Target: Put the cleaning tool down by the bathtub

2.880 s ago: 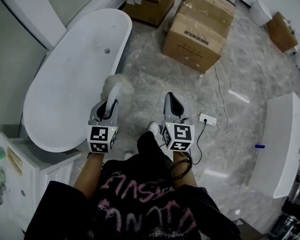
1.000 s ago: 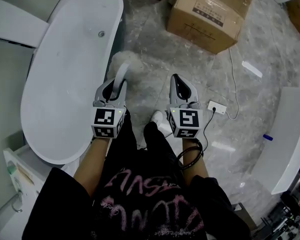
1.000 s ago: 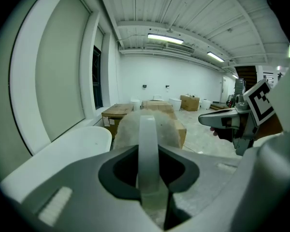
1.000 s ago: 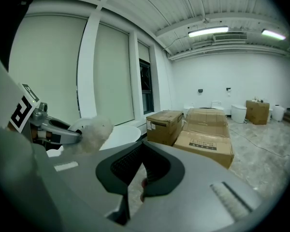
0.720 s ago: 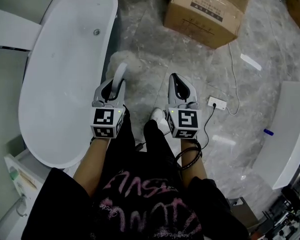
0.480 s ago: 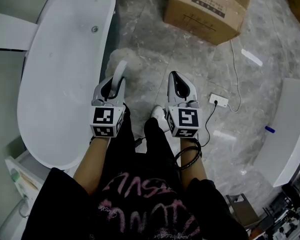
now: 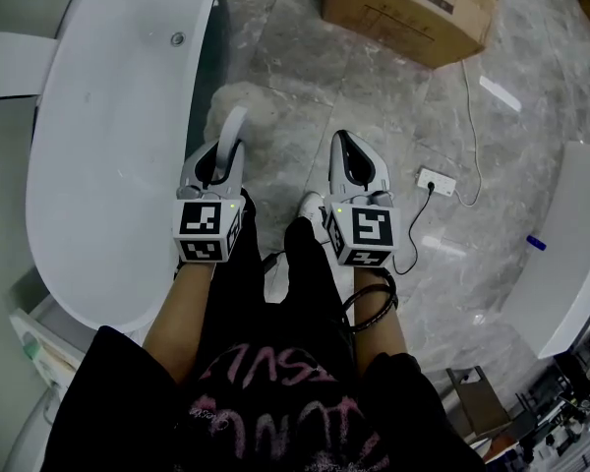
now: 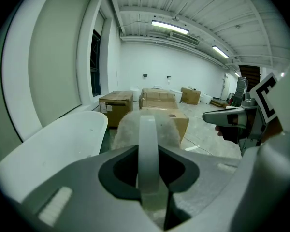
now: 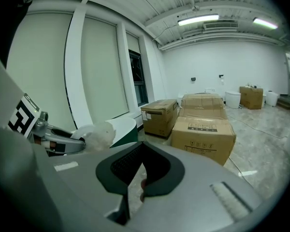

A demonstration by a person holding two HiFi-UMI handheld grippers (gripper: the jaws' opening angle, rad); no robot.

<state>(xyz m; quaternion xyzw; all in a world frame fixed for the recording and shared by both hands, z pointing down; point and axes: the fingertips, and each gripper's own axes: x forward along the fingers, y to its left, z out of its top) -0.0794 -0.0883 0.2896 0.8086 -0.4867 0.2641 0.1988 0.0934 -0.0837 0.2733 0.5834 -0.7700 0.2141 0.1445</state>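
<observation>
**Duster in hand beside the tub**

The duster (image 7: 238, 106), left of centre, looks light, with a soft fluffy head and a stiff handle that is the best place to hold. The left gripper (image 7: 219, 165) pinches that handle. The tub (image 7: 98, 165) fills the frame's left. The right gripper (image 7: 355, 161) is pressed together, empty.

Open floor (image 7: 320, 72) between bathtub (image 7: 98, 146) and cardboard box (image 7: 413, 3); socket strip (image 7: 438, 181) rightward.

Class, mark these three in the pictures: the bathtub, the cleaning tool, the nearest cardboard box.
bathtub (image 7: 108, 136), head view, on its bare inner floor.
cleaning tool (image 7: 234, 131), head view, on its white handle.
cardboard box (image 7: 413, 13), head view, on its top face.
</observation>
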